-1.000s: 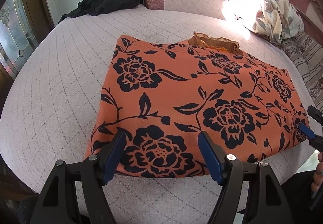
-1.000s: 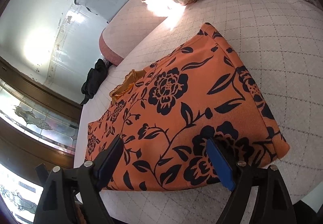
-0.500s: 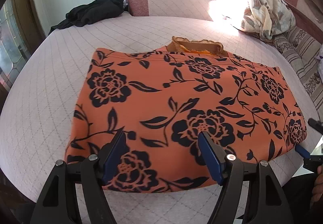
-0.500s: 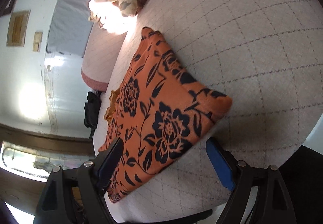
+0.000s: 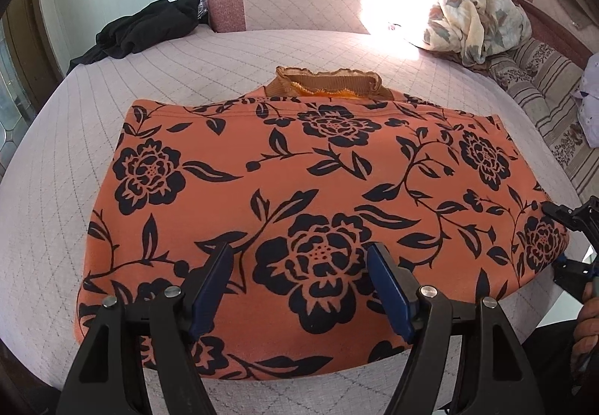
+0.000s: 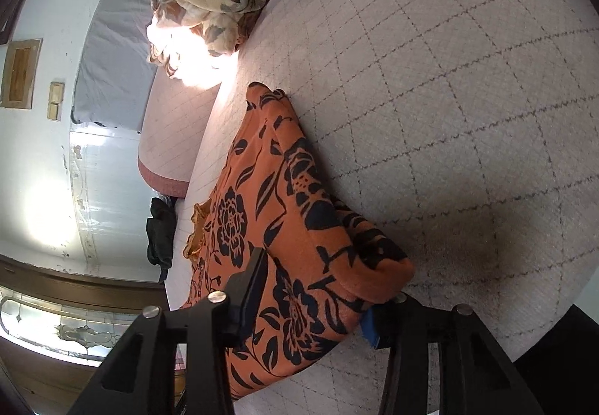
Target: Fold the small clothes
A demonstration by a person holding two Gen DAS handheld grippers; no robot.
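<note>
lying folded on 1 bed [image 5: 337,52], 1 orange floral garment [image 5: 299,171], between 2 hand-held grippers

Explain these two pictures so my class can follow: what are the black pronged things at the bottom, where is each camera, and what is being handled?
A person holds a two-fingered tool in each hand, with a camera on each looking along its fingers. One picture is from the left gripper, whose jaws stand open above the orange floral garment, gripping nothing. That garment lies on a quilted bed, its frilled collar at the far edge. The other picture is from the right gripper; its jaws have just been closing, one above and one below the garment's near corner. Whether they pinch it yet is unclear. A black garment and a floral blanket lie beyond.
</note>
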